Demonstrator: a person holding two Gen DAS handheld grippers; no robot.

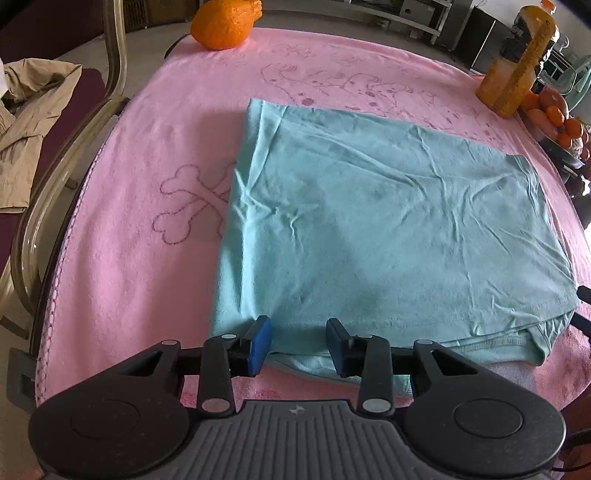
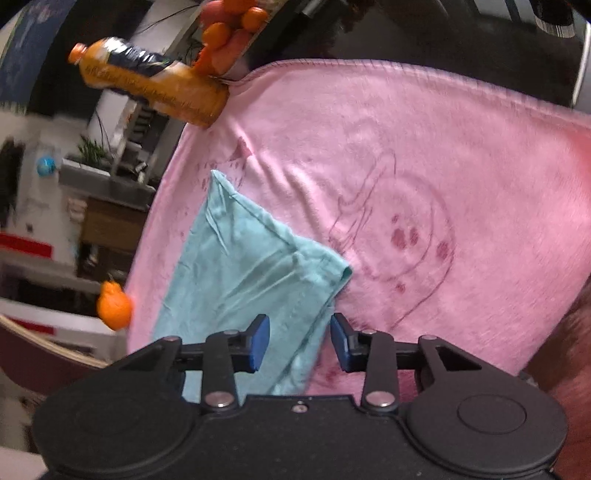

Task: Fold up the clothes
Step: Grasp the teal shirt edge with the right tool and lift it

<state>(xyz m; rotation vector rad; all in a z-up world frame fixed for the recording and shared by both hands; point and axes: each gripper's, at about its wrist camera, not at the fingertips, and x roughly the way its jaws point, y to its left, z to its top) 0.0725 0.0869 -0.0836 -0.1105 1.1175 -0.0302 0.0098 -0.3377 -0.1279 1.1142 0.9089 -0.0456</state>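
Note:
A light teal garment (image 1: 388, 229) lies folded into a rough rectangle on a pink towel (image 1: 147, 166) that covers the table. My left gripper (image 1: 298, 345) is open, with its blue pads just above the garment's near edge and nothing between them. In the right wrist view the same garment (image 2: 240, 273) shows from its side, with a folded corner pointing right. My right gripper (image 2: 299, 341) is open over the garment's side edge, empty. The right wrist view is tilted and slightly blurred.
An orange fruit (image 1: 223, 22) sits at the towel's far left corner. An orange drink bottle (image 1: 517, 62) and a bowl of small oranges (image 1: 554, 118) stand at the far right. A chair with a beige jacket (image 1: 33, 122) is at the left.

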